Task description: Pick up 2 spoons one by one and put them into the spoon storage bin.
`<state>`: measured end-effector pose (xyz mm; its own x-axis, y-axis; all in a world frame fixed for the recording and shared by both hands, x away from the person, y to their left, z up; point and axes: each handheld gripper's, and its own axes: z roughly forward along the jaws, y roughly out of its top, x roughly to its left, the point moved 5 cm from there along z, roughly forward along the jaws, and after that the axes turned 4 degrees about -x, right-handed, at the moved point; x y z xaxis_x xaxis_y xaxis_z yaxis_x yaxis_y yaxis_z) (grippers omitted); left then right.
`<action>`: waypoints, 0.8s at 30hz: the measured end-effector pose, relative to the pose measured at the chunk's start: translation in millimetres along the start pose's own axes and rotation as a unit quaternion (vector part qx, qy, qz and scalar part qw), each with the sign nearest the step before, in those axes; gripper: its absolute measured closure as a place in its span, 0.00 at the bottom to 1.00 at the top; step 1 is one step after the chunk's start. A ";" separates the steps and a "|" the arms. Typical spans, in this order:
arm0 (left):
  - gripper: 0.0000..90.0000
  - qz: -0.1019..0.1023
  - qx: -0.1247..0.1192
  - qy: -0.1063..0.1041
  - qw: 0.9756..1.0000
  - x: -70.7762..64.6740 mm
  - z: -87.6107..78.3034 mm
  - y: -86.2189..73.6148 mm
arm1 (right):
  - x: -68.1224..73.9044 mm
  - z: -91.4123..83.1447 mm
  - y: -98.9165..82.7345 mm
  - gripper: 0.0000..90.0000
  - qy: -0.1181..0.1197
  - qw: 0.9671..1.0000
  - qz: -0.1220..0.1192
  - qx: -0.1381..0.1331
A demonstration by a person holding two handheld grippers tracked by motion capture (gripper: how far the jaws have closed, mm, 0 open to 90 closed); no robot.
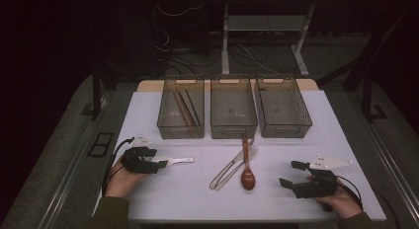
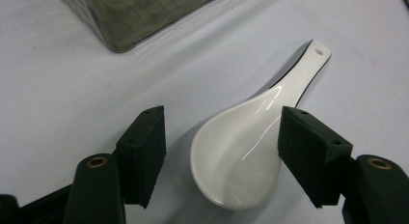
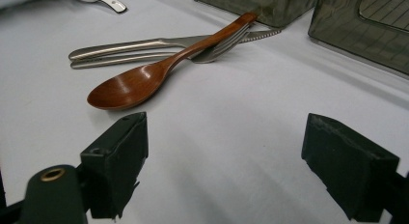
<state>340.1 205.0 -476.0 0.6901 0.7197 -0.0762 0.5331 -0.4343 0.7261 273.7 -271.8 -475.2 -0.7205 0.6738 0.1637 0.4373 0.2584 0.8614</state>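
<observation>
A white ceramic spoon [image 1: 177, 161] lies on the white table at the left. In the left gripper view its bowl [image 2: 238, 154] sits between my left gripper's [image 2: 222, 156] open jaws. The right pad [image 2: 308, 151] is at the bowl's edge and the left pad stands clear of it. A brown wooden spoon [image 1: 247, 175] lies at the table's middle across a metal fork [image 3: 226, 45] and knife [image 3: 120, 44]. My right gripper [image 1: 290, 173] rests open at the right, nothing between its jaws [image 3: 224, 161], pointing toward the wooden spoon [image 3: 130, 86].
Three smoky translucent bins stand in a row at the back: the left bin [image 1: 180, 131] holds brown chopsticks [image 1: 185, 108], the middle bin [image 1: 233, 131] and the right bin [image 1: 286, 130] look bare. The table's front edge lies just under both hands.
</observation>
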 end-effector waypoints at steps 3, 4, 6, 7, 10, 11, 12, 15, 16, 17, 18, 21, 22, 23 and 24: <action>0.38 0.007 0.006 -0.001 1.000 -0.7 0.2 -0.7 | 0.0 -0.2 0.0 0.18 0.000 1.000 0.000 0.000; 0.39 0.010 0.008 -0.002 1.000 -1.1 0.2 -0.9 | -0.1 -0.3 0.0 0.18 0.000 1.000 0.000 0.000; 0.40 0.018 0.015 -0.004 1.000 -1.8 -0.1 -1.7 | -0.2 -0.4 -0.1 0.18 -0.001 1.000 0.000 0.000; 0.41 0.020 0.018 -0.005 1.000 -2.5 0.2 -2.2 | -0.2 -0.4 0.0 0.18 -0.001 1.000 -0.001 0.000; 0.44 0.030 0.025 -0.013 0.999 -4.2 -0.2 -2.4 | -0.3 -0.5 -0.1 0.18 -0.001 1.000 -0.001 0.000; 0.46 0.031 0.025 -0.016 0.999 -4.9 -0.5 -2.4 | -0.2 -0.4 0.0 0.18 -0.002 1.000 -0.001 0.000; 0.47 0.033 0.028 -0.020 0.999 -5.3 -0.5 -2.6 | -0.1 -0.5 -0.1 0.18 -0.002 1.000 -0.001 0.000; 0.49 0.053 0.036 -0.016 0.998 -7.2 -0.6 -3.3 | 0.3 -0.5 -0.2 0.18 -0.002 1.000 -0.002 0.001; 0.50 0.057 0.039 -0.013 0.998 -8.0 -0.7 -3.3 | 0.3 -0.4 -0.3 0.18 -0.002 1.000 -0.002 0.001; 0.50 0.063 0.039 -0.013 0.997 -8.2 -0.6 -3.2 | 0.3 -0.3 -0.3 0.18 -0.002 1.000 -0.003 0.002; 0.50 0.062 0.040 -0.013 0.997 -8.7 -0.7 -3.3 | 0.1 -0.2 -0.4 0.18 -0.003 1.000 -0.004 0.002; 0.52 0.065 0.042 -0.016 0.997 -8.2 -1.8 -3.5 | 0.1 -0.1 -0.6 0.18 -0.003 1.000 -0.005 0.003; 0.53 0.064 0.042 -0.018 0.997 -8.1 -2.5 -3.5 | 0.3 -0.2 -0.7 0.18 -0.003 1.000 -0.005 0.003; 0.53 0.060 0.040 -0.021 0.997 -8.1 -2.9 -3.8 | 0.4 -0.2 -0.6 0.18 -0.002 1.000 -0.005 0.003; 0.54 0.060 0.039 -0.026 0.997 -7.3 -3.4 -4.0 | 0.5 -0.2 -0.6 0.18 -0.002 1.000 -0.005 0.003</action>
<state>331.3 203.4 -476.0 0.7744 0.6320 -0.0288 0.4802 -0.5576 0.6771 273.0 -271.8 -475.6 -0.7222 0.6746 0.1527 0.4333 0.2692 0.8601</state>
